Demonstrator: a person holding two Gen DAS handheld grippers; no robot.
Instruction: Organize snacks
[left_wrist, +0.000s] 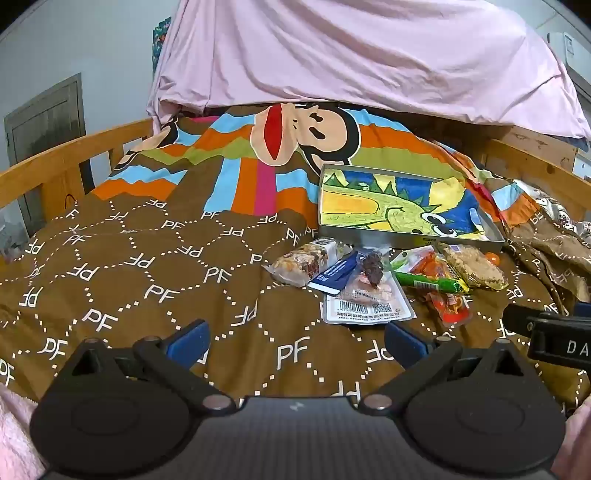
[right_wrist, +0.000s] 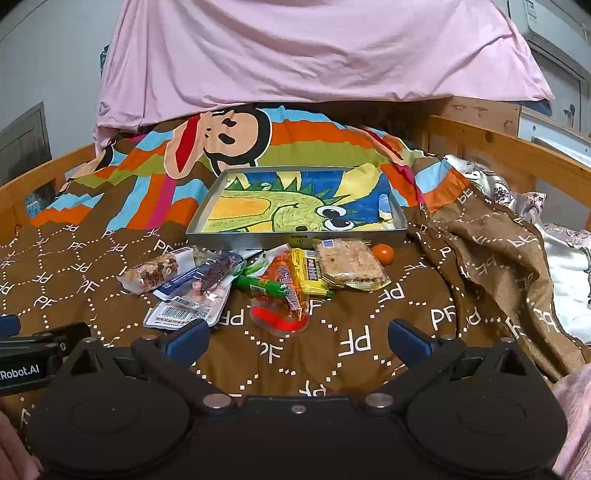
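Observation:
Several wrapped snacks lie in a pile on the brown bedspread in front of a shallow metal tray (left_wrist: 495, 236) (right_wrist: 207, 221) with a dinosaur picture. The pile holds a nut bar (left_wrist: 306, 262) (right_wrist: 155, 275), a clear barcode pouch (left_wrist: 365, 302) (right_wrist: 184, 312), a green stick (left_wrist: 428, 283) (right_wrist: 264, 286), an orange-red pouch (left_wrist: 448, 306) (right_wrist: 282, 314), a grain bar (left_wrist: 474, 266) (right_wrist: 349, 264) and a small orange ball (right_wrist: 382, 253). My left gripper (left_wrist: 297, 338) is open and empty, short of the pile. My right gripper (right_wrist: 299, 336) is open and empty, just before the orange-red pouch.
The bed has wooden rails (left_wrist: 74, 147) (right_wrist: 517, 147) on both sides. A pink sheet (left_wrist: 351, 55) hangs at the back. The bedspread is bunched into folds at the right (right_wrist: 480, 251). The right gripper's body shows at the left view's right edge (left_wrist: 554, 332).

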